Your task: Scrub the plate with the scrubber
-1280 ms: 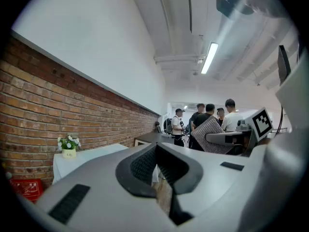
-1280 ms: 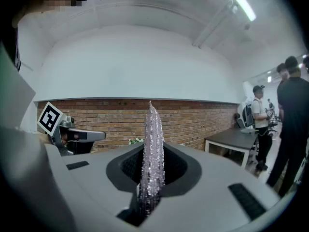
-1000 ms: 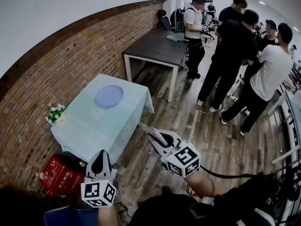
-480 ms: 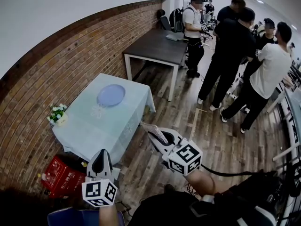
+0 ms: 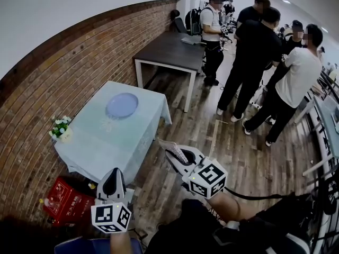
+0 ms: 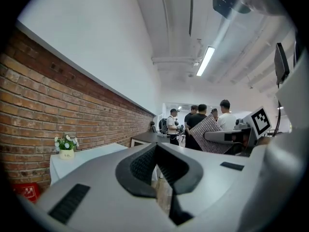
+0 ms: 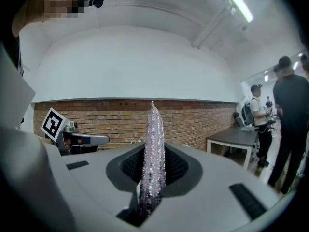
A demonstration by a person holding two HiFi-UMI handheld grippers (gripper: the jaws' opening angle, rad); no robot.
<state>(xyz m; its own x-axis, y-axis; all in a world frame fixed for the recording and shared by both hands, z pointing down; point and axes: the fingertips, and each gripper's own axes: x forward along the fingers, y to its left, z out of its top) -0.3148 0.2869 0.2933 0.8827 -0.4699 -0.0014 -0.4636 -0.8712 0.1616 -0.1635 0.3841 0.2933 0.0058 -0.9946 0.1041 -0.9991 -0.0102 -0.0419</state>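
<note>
The left gripper [image 6: 156,149] has its jaws pressed together with nothing between them. The right gripper [image 7: 153,151] pinches the one glittery scrubber [image 7: 154,124], which stands upright. Farther off, one blue plate [image 5: 122,105] lies on the cloth-covered table [image 5: 100,144], well apart from both grippers, with one flower pot [image 5: 60,129] at the table's edge.

The plate [image 5: 122,105] is round, pale blue, and lies flat on the cloth-covered table [image 5: 100,142], toward its far end. The scrubber [image 7: 153,144], a flat sparkling silver-pink pad, stands edge-on, clamped between the jaws of the right gripper [image 7: 153,178], well apart from the plate.
</note>
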